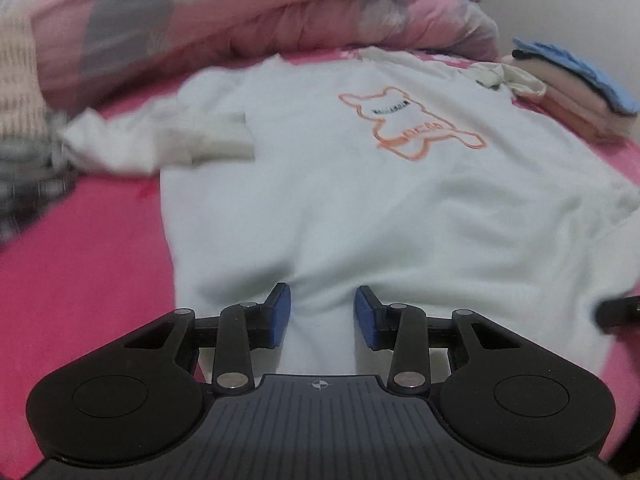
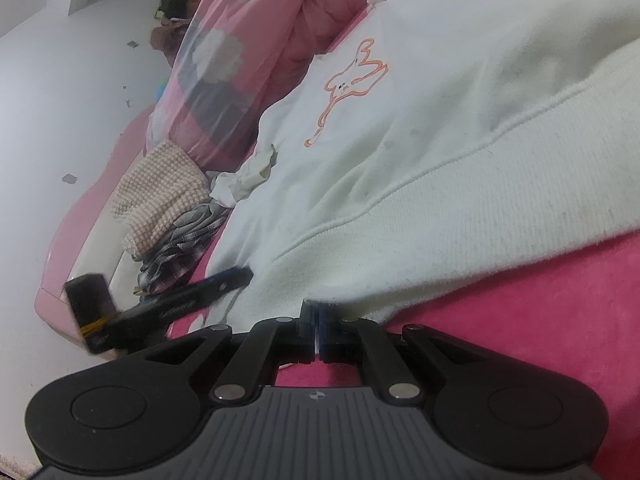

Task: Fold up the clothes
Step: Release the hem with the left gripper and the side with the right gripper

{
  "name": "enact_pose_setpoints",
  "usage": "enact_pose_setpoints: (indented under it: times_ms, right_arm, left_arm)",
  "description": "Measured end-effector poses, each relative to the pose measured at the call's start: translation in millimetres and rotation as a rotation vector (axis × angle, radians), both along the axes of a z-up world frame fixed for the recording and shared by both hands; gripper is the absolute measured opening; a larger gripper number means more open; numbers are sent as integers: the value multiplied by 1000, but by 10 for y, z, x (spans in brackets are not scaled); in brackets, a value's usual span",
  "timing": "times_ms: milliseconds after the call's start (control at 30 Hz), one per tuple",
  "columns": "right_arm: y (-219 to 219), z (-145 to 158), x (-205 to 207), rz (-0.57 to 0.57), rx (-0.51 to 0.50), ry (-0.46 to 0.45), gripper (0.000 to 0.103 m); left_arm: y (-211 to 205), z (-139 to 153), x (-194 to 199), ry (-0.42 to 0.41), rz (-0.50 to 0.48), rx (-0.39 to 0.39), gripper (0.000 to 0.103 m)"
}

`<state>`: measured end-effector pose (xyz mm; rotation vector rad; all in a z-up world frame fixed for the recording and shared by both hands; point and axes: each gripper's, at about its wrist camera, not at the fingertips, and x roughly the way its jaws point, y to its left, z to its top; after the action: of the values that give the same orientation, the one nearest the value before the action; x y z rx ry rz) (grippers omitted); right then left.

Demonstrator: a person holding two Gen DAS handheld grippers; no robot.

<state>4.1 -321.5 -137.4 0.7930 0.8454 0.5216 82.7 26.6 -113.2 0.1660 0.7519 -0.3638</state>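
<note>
Presently, item by item. White sweatshirt (image 1: 360, 184): lies spread face-up on the pink bed sheet (image 1: 80, 280), orange cartoon outline on the chest, ribbed hem toward me, one sleeve (image 1: 160, 140) already doubled inward at the left. Left gripper (image 1: 322, 316): I hold it partly open, blue pads standing apart over the hem, cloth visible in the gap but not pinched. Right gripper (image 2: 316, 328): jaws fully together at the hem's edge; whether a fold of hem is caught between the pads I cannot tell, as they hide the contact. Neighbours: a rumpled pink quilt (image 1: 240, 12) behind the collar, a checked cloth pile (image 2: 160, 196) off the sleeve side, a folded stack (image 1: 572, 92) beside the far shoulder. Risks, as I judge them: if my left pads close on only the top layer, the back panel stays behind and the fold skews; if my right claw grips nothing, lifting drags one corner alone and twists the body; a hasty sweep could pull the tucked sleeve loose or snag the nearby pile.
</note>
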Motion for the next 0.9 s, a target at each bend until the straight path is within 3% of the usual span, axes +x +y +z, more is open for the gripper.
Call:
enact_pose_setpoints:
  times_ms: [200, 333, 500, 633, 767, 900]
  right_arm:
    - [-1, -11, -12, -3, 2, -4, 0]
    - [-11, -17, -12, -4, 10, -3, 0]
    - [-15, 4, -12, -3, 13, 2, 1]
    - [-31, -17, -17, -7, 23, -3, 1]
    - [-35, 6, -46, -17, 16, -7, 2]
    - [-136, 74, -187, -46, -15, -23, 3]
  left_arm:
    - [-37, -21, 11, -63, 5, 32, 40]
    - [14, 53, 24, -63, 70, -9, 39]
    - [26, 331, -242, -138, 111, 5, 39]
    - [-200, 485, -630, -138, -29, -78, 41]
    - [-534, 336, -841, -86, -124, -54, 41]
    - [-675, 130, -876, -63, -125, -8, 41]
